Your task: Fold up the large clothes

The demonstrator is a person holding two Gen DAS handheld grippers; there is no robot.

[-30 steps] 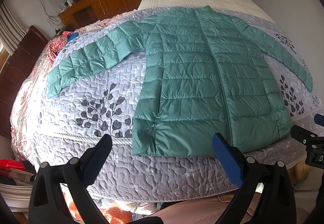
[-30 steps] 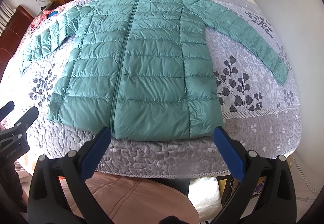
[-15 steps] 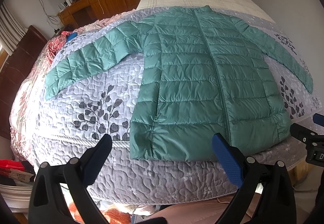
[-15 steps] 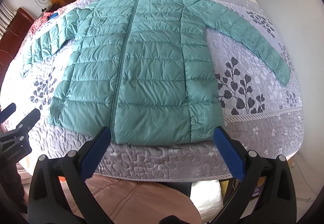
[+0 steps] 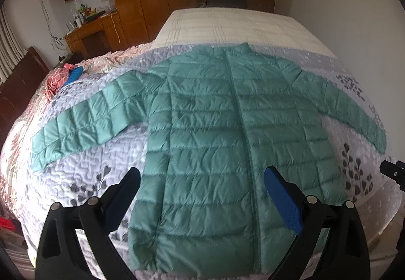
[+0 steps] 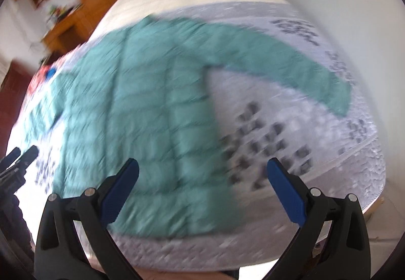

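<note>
A teal quilted puffer jacket (image 5: 222, 128) lies flat and zipped on the bed, collar at the far end, both sleeves spread out to the sides. My left gripper (image 5: 202, 194) hangs open above the jacket's lower left panel, nothing between its blue pads. In the blurred right wrist view the same jacket (image 6: 141, 108) fills the left half, its right sleeve (image 6: 291, 65) stretching toward the wall. My right gripper (image 6: 202, 186) is open too, over the jacket's right hem edge and the quilt.
A grey quilt with dark leaf prints (image 5: 83, 173) covers the bed; a bare striped mattress (image 5: 227, 27) lies beyond. Red and blue cloth (image 5: 65, 75) sits at the left edge. Wooden desk and cabinets (image 5: 101, 27) stand behind; a white wall (image 5: 341, 1) runs along the right.
Both grippers have moved forward over the jacket's hem. The right one has swung to the right, so its view is blurred. The jacket lies as before.
</note>
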